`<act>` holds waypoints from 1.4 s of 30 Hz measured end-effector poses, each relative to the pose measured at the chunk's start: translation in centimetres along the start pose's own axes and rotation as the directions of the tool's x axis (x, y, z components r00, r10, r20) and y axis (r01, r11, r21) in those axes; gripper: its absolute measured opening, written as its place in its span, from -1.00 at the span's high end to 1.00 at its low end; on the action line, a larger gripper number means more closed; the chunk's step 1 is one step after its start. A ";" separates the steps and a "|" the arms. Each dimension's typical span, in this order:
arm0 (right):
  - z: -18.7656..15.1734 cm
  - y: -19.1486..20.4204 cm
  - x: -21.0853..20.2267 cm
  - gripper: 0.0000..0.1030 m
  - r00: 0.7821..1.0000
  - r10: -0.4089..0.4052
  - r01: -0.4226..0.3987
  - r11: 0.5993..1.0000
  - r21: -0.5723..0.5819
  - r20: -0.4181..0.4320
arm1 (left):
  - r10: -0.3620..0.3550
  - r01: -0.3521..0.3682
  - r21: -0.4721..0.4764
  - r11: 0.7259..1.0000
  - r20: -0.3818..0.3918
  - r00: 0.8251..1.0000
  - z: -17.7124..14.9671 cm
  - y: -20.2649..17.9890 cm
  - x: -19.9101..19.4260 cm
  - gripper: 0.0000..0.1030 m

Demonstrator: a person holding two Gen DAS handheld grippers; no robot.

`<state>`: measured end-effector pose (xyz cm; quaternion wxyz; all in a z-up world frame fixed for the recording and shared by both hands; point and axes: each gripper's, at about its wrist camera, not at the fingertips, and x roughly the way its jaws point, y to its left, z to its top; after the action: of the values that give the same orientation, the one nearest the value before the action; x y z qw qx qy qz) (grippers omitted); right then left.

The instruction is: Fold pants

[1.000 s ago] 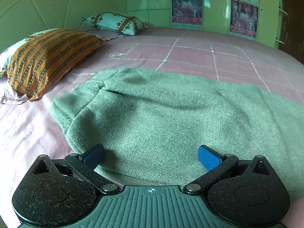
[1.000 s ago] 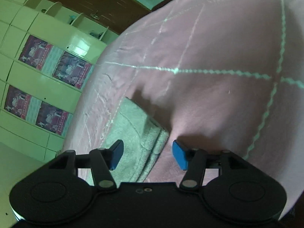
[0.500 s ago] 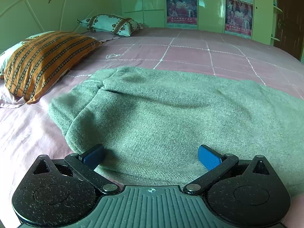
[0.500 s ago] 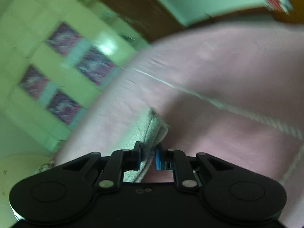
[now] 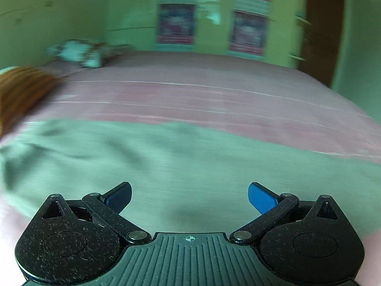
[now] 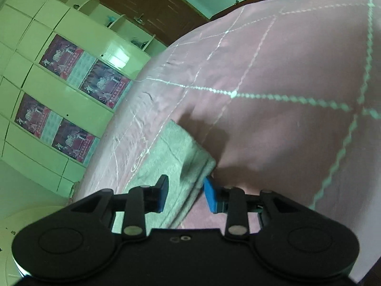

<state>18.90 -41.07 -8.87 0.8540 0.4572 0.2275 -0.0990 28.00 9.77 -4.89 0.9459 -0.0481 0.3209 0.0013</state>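
The green pants (image 5: 190,162) lie spread across the pink bed, blurred by motion in the left wrist view. My left gripper (image 5: 189,196) is open and empty, its blue pads wide apart just above the pants' near part. In the right wrist view the leg end of the pants (image 6: 181,157) lies on the bed. My right gripper (image 6: 186,194) is open, with the folded edge of the leg end lying between its blue pads. The pads do not pinch the cloth.
The pink bedsheet (image 6: 285,83) with a stitched grid covers the bed. A striped orange pillow (image 5: 21,93) and a patterned pillow (image 5: 78,52) lie at the left head end. Green cupboards with posters (image 6: 71,83) and a brown door (image 5: 319,28) stand beyond the bed.
My right gripper shut on the pants' leg end half a second ago and has now opened again. My left gripper has moved fast over the pants, staying open.
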 end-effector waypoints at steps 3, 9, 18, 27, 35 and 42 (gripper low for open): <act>-0.2 0.2 -0.4 0.51 1.000 0.020 -0.020 1.000 -0.018 -0.003 | -0.040 0.042 0.068 0.997 -0.026 0.999 -1.3 -8.0 0.3 -1.00; 0.0 -0.7 -1.4 0.51 0.996 0.085 -0.085 0.996 0.002 -0.019 | -0.082 0.091 0.114 0.989 -0.088 0.993 -4.0 -16.1 0.7 -1.00; -0.4 -2.7 -2.3 0.61 0.993 0.114 -0.117 0.986 0.121 0.029 | -0.068 0.077 0.122 0.990 -0.081 0.994 -5.5 -16.8 0.7 -1.00; 0.0 -2.2 -0.2 0.73 0.998 0.053 -0.049 0.994 0.102 -0.043 | -0.066 0.074 0.117 0.990 -0.074 0.995 -5.7 -17.1 1.0 -1.00; -0.3 0.8 0.7 0.94 0.996 -0.078 0.075 0.995 -0.065 -0.042 | -0.068 0.076 0.121 0.990 -0.068 0.995 -5.6 -17.2 1.0 -1.00; -2.2 9.1 -1.1 0.95 1.000 0.021 -0.016 0.963 -0.271 0.018 | -0.052 0.057 -0.094 0.994 0.055 0.997 -3.0 -3.4 -1.7 -1.00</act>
<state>20.72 -34.19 -2.68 0.9117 0.3374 0.2255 -0.0639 25.00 6.19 -5.93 0.9503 -0.1021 0.2939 -0.0080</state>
